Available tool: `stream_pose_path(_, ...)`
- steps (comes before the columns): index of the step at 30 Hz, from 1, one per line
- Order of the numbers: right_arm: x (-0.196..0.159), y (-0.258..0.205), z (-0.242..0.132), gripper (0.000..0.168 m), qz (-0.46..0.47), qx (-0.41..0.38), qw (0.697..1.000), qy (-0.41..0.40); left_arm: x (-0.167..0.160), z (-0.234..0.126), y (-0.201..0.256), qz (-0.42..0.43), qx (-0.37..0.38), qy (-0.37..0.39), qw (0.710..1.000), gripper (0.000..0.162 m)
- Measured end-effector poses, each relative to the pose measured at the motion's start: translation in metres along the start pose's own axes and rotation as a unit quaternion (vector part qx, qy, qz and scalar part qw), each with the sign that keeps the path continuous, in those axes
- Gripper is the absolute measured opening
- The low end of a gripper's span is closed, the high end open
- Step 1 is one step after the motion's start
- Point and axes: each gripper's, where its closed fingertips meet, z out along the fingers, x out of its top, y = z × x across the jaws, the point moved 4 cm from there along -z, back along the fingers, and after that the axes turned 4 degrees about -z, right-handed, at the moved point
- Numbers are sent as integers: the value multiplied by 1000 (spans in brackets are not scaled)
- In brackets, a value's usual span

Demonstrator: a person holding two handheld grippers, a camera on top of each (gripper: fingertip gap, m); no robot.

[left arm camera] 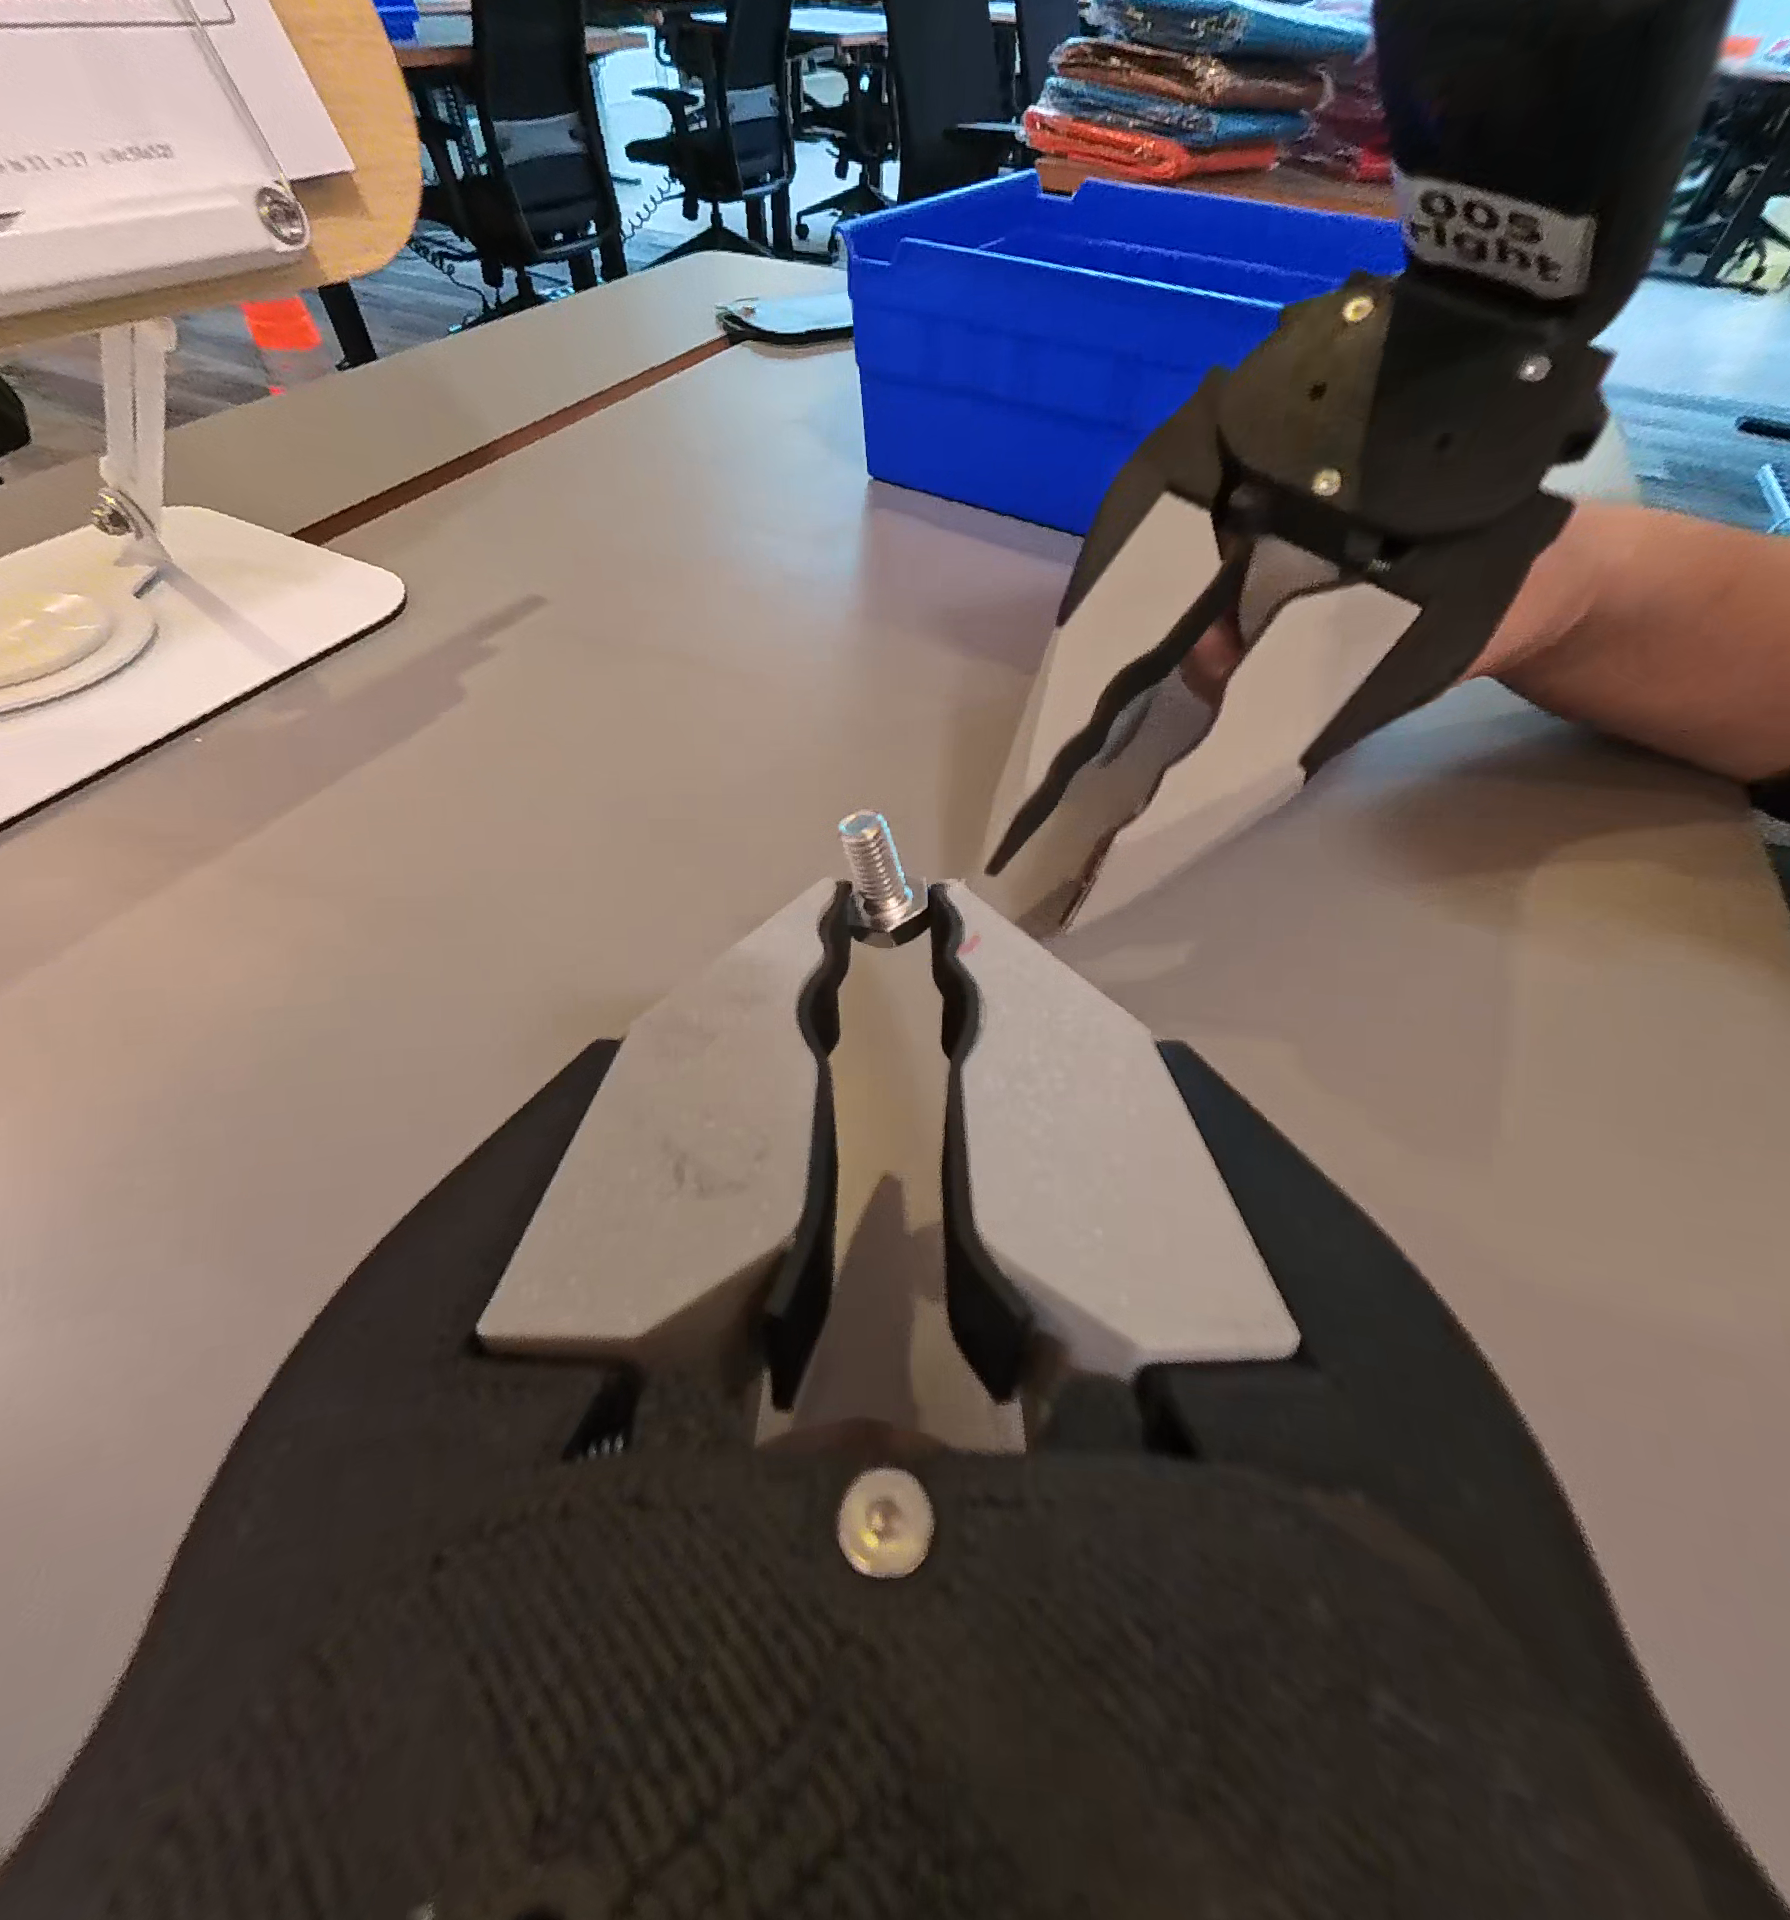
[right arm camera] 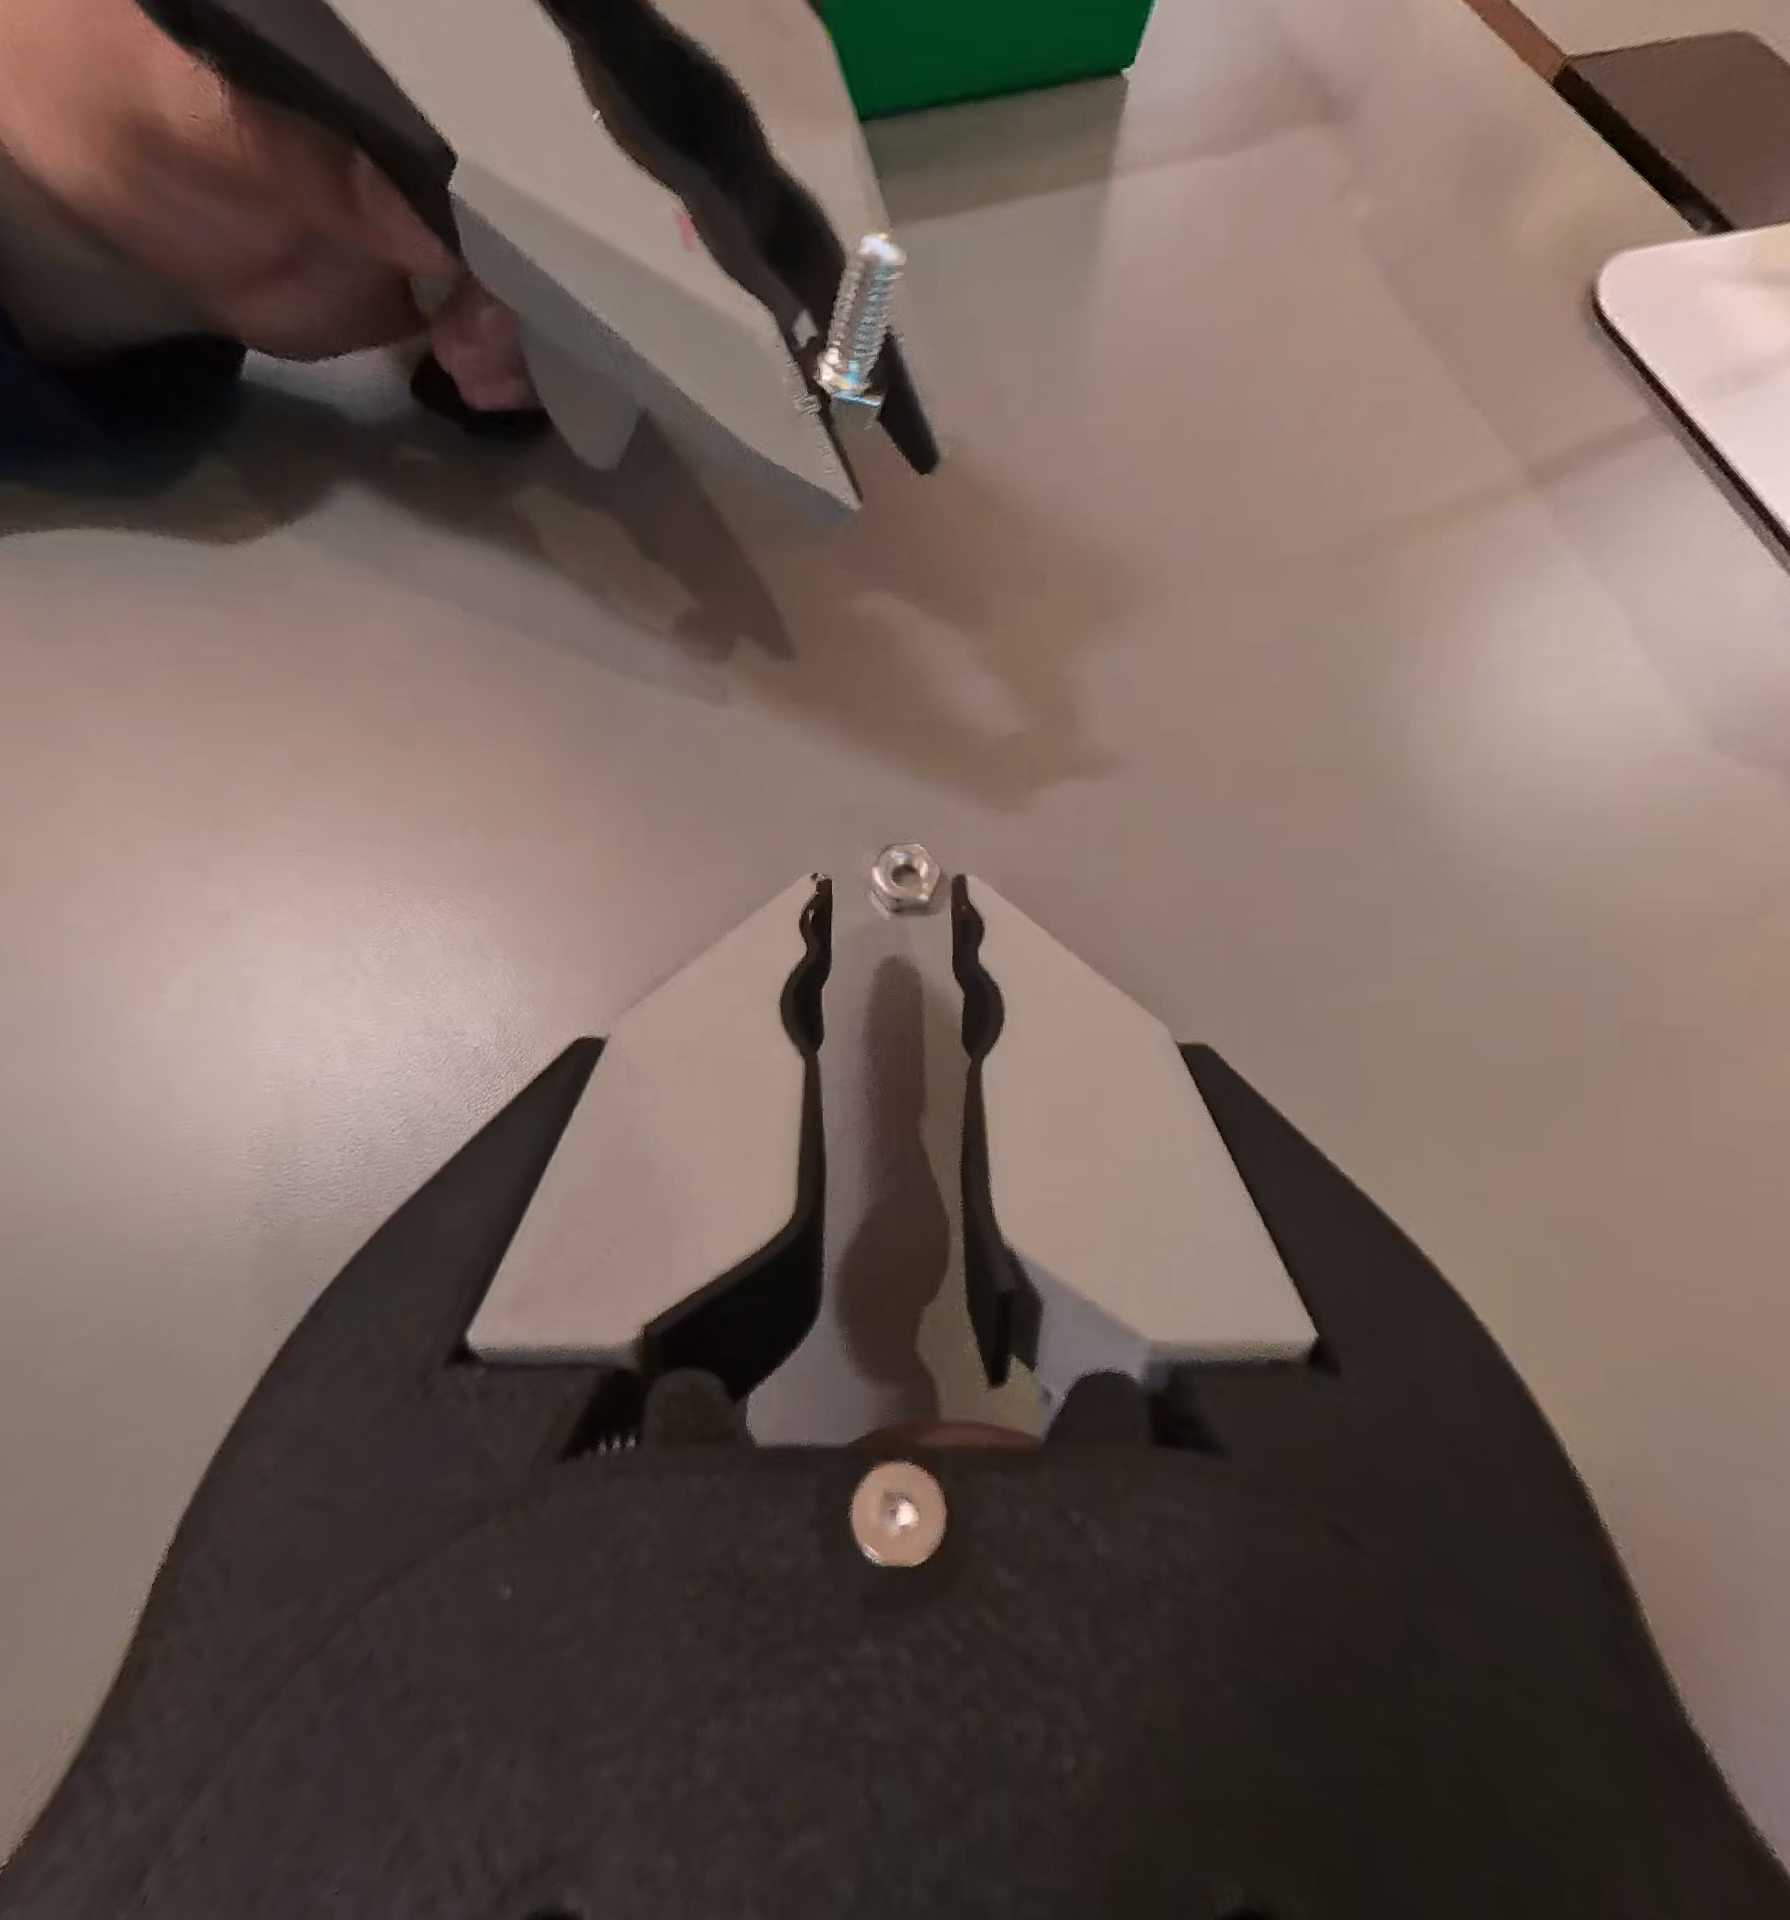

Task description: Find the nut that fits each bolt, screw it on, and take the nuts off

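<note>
Only rightward: nut (right arm camera: 901,879) between right gripper (right arm camera: 889,891) parted fingers; left gripper (left arm camera: 889,902) pinching bolt (left arm camera: 873,875).

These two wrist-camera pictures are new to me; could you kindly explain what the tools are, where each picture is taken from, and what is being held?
There is no robot here: a person holds a hand-operated two-finger gripper in each hand, and each gripper carries a wide-angle camera looking forward along its own fingers.

The left wrist view looks along the left gripper, which is shut on the head of a silver bolt with the threaded end pointing up. Farther off in that view are the right gripper, tilted down toward the grey table, a blue bin and a white stand.

The right wrist view looks down along the right gripper. Its fingers are apart on either side of a small silver nut that lies on the table and is not yet gripped. The left gripper and its bolt show at the top of that view.
</note>
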Motion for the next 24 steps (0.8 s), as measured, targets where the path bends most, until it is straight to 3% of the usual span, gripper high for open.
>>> stream_pose_path(3, -5, -3, 9, 20, -21, -4, 999, -27, 1, -1, 1, 0, -1, 5, 1000, 12)
stream_pose_path(11, 0, 1, 17, 22, 100, -50, 993, -25, -1, -1, -7, -13, 28, -4, 1000, 12)
stream_pose_path(14, -5, 6, 20, 22, 104, -80, 990, -46, -2, -1, -8, -11, 33, -7, 999, 12)
stream_pose_path(24, -6, 4, 25, 15, 114, -74, 989, -50, -2, 0, -7, -9, 34, -12, 999, 12)
